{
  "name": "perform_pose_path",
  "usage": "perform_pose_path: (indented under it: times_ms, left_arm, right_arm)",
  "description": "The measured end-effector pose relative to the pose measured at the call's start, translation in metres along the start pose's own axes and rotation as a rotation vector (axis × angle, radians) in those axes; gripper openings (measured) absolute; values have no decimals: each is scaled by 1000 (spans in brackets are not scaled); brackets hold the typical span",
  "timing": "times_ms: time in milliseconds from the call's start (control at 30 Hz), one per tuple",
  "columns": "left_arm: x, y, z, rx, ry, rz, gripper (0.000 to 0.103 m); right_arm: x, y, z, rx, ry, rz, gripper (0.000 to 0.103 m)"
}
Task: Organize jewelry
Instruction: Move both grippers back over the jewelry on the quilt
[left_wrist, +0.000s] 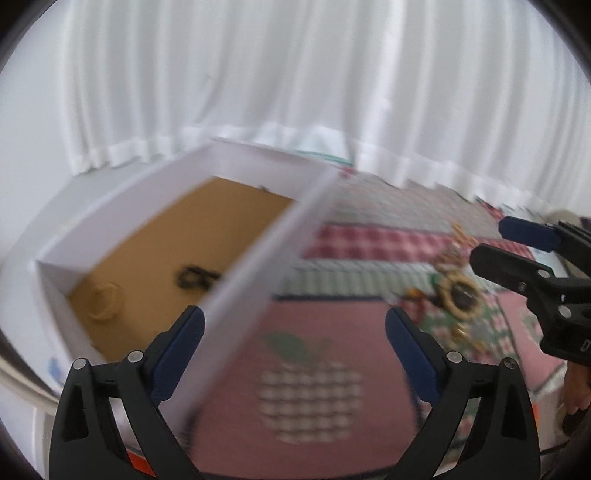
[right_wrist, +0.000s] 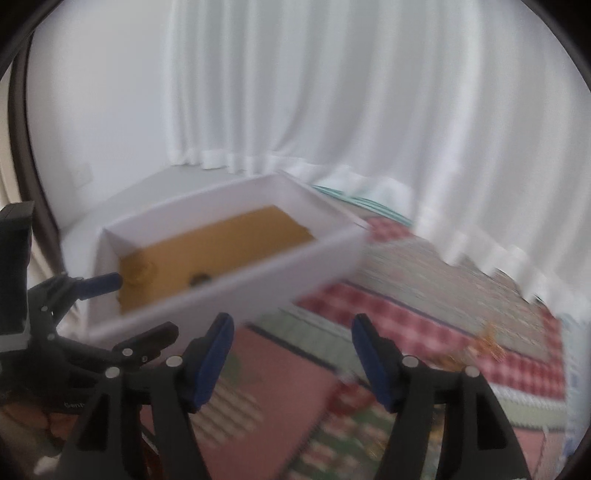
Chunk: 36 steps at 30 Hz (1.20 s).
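Both tools are spread wide and hold nothing — the left tool (left_wrist: 295, 354) straddles the near wall of the white box (left_wrist: 122, 218), the right tool (right_wrist: 291, 363) hangs over the patchwork cloth (right_wrist: 424, 295). Inside the box lie a pale ring (left_wrist: 105, 301) and a dark piece (left_wrist: 195, 277). At three o'clock, gold jewelry (left_wrist: 458, 291) lies loose on the cloth.

Box (left_wrist: 110, 221): matt white card walls, brown cardboard-like floor. Quilt (left_wrist: 332, 332): patchwork cloth, matt. Curtain (left_wrist: 295, 74): white fabric. Jewelry pieces (left_wrist: 458, 291): gold-toned, glossy. Left tool (left_wrist: 295, 354): black plastic, blue pads.
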<state>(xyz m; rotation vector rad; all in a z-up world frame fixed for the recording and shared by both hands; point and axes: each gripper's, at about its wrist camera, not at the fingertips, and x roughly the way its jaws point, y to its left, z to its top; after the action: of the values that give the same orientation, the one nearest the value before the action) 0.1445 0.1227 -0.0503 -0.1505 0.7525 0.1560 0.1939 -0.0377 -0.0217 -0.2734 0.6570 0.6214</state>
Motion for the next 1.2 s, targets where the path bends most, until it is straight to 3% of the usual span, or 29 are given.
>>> perform_pose_path:
  times_ms: [233, 333, 500, 767, 1200]
  left_arm:
    - [3, -55, -31, 28, 74, -104, 99]
    - [1, -74, -39, 85, 114, -147, 99]
    - [-5, -95, -43, 153, 120, -147, 100]
    - [-6, -87, -42, 129, 114, -149, 100]
    - [37, -93, -24, 148, 155, -153, 100]
  right_arm:
    - [-45, -52, -66, 123, 5, -109, 68]
    - [-58, -69, -89, 175, 10, -151, 68]
    - [-73, -81, -114, 215, 0, -193, 68]
    - [-89, -95, -137, 262, -24, -240, 68]
    - [-62, -111, -151, 332, 43, -182, 68]
